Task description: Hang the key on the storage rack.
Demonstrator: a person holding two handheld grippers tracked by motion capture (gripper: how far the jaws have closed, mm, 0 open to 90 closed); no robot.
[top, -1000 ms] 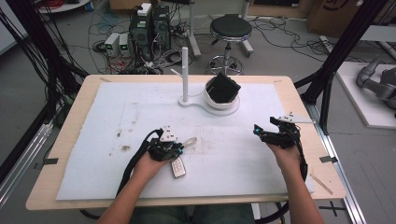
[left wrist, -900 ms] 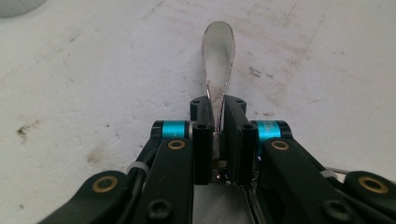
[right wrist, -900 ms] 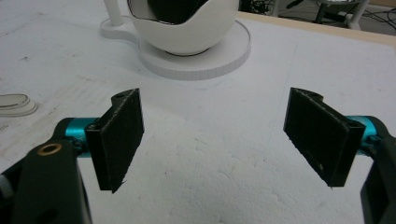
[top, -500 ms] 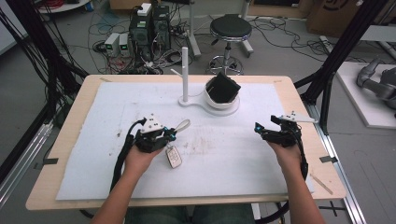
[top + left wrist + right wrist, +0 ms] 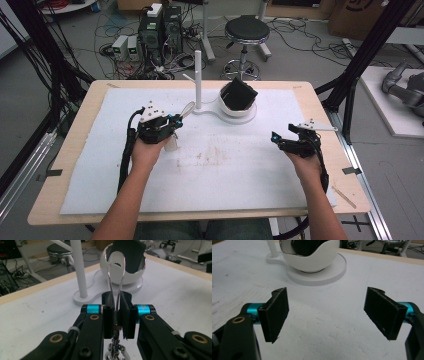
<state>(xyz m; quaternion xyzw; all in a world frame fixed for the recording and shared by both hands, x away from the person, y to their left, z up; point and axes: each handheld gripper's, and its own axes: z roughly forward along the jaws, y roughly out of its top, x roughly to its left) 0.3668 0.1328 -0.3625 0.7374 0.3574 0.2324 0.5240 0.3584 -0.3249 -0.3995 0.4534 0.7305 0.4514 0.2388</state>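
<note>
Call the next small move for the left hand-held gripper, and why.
Probably carry the loop toward the post. The left hand-held gripper is shut on the loop, with a chain hanging below, and the post stands just ahead beside the bowl.

Pale wooden worktop (image 5: 320,107), rectangular, mostly covered by a white foam sheet (image 5: 240,175) with brownish stains near its middle. Grey concrete floor (image 5: 310,55) beyond. At 12 o'clock, a round black-seated stool on a chrome pedestal base (image 5: 246,37). At 11 o'clock, black computer towers (image 5: 161,30) and small grey boxes (image 5: 125,47) amid a tangle of black cables (image 5: 107,50). Black metal frame struts (image 5: 362,60) rise at 2 o'clock and at 10 o'clock. White platform (image 5: 395,100) at 3 o'clock. Cardboard box (image 5: 357,17) at 1 o'clock. Even, diffuse indoor light.
</note>
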